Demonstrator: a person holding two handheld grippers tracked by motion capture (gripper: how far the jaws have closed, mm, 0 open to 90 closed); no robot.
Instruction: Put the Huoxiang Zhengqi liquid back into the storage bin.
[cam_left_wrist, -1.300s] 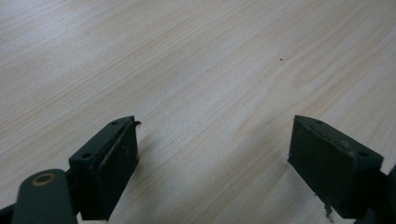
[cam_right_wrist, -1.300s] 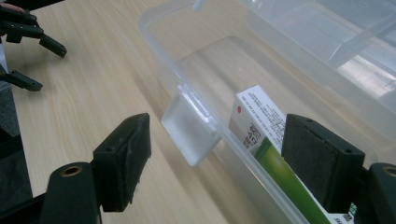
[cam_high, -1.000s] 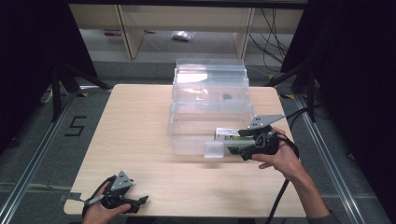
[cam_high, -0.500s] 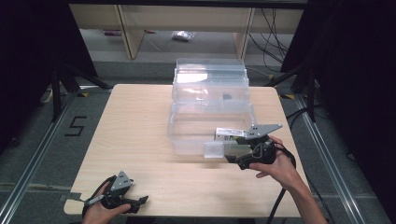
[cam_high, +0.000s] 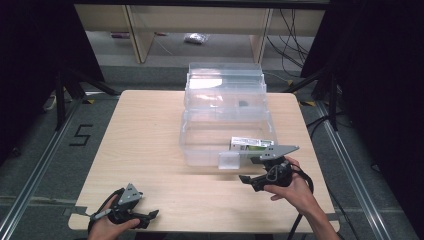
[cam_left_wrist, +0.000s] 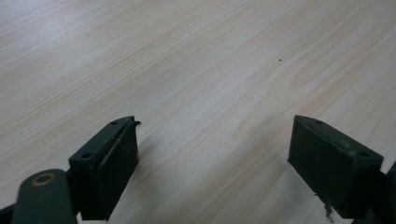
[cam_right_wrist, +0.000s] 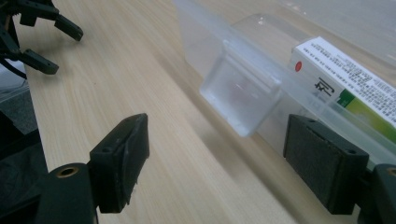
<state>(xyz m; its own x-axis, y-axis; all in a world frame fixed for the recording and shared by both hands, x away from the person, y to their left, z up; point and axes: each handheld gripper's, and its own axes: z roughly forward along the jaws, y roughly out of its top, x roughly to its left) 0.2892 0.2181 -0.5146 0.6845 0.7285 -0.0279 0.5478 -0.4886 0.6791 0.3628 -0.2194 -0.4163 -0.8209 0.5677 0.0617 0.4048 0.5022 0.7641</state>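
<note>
A clear plastic box stands open in the middle of the table, its lid tipped back. A white and green carton lies inside it at the near right corner, and it is also in the right gripper view. My right gripper hangs low just in front of that corner, open and holding nothing. Its jaws point along the box's front wall, past the clear latch tab. My left gripper rests at the near left edge, open over bare wood.
The wooden table has bare room left of the box and along its near edge. Shelving legs and cables stand on the floor behind the table. The left gripper shows far off in the right gripper view.
My right gripper has drawn back from the box's near right corner toward the near edge and sunk lower. The carton stays in the box. The left gripper has not moved.
</note>
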